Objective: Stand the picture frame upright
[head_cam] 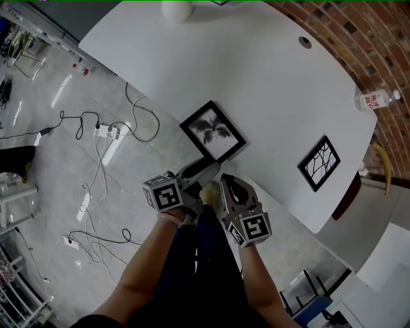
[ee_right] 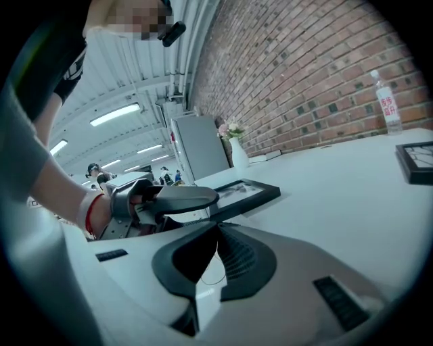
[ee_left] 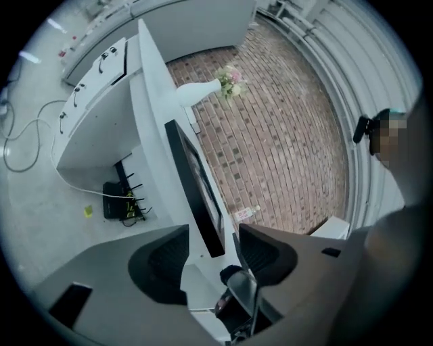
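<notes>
A black picture frame (head_cam: pixel 213 131) with a dark plant print lies flat on the white table (head_cam: pixel 269 77), close to its near edge. My left gripper (head_cam: pixel 201 168) is at the frame's near corner. In the left gripper view its jaws (ee_left: pixel 213 236) stand open on either side of the frame's black edge (ee_left: pixel 196 196), and the pads do not press on it. My right gripper (head_cam: pixel 226 179) is just right of the left one, over the table edge. It is shut (ee_right: pixel 216 226) with nothing in it, and the frame (ee_right: pixel 243 192) lies beyond its tip.
A second black frame (head_cam: pixel 319 163) with a branch pattern lies flat to the right. A water bottle (head_cam: pixel 378 98) lies at the table's far right, by the brick wall. A white vase (head_cam: pixel 177 9) stands at the far end. Cables and a power strip (head_cam: pixel 106 132) lie on the floor at left.
</notes>
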`<act>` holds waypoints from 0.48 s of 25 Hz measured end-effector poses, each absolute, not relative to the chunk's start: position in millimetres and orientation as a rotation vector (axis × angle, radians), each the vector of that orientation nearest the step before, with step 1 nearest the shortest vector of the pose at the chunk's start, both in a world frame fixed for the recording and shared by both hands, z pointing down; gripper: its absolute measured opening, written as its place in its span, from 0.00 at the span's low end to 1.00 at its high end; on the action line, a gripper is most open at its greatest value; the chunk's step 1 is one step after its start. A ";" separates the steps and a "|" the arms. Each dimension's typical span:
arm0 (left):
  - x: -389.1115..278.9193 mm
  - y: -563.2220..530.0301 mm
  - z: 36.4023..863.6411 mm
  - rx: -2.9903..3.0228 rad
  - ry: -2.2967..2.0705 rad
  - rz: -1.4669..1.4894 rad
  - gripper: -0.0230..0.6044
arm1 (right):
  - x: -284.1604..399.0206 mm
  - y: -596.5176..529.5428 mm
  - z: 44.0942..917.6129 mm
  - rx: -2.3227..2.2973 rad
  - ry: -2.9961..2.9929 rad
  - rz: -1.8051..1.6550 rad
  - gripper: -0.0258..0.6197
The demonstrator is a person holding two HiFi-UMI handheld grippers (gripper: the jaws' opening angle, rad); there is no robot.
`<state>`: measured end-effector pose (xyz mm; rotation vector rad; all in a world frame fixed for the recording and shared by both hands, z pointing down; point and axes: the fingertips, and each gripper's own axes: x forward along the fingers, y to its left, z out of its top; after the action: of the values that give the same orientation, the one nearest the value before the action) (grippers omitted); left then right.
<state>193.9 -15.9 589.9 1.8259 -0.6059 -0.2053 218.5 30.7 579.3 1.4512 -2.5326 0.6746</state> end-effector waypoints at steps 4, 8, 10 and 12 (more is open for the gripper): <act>199.5 -23.5 593.8 1.780 -0.612 -0.236 0.37 | 223.9 30.0 584.7 1.446 -2.525 0.689 0.05; 201.5 -27.2 597.9 1.745 -0.619 -0.273 0.24 | 225.3 29.6 588.8 1.439 -2.518 0.705 0.05; 202.5 -27.3 596.9 1.713 -0.602 -0.298 0.22 | 227.1 29.1 589.7 1.448 -2.517 0.730 0.05; 203.7 -25.5 595.1 1.678 -0.583 -0.305 0.21 | 231.5 28.6 590.1 1.468 -2.512 0.762 0.05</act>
<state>203.7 -25.5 595.1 1.6777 -0.5832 -0.3050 231.5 28.6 590.1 1.4678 -2.5123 0.7619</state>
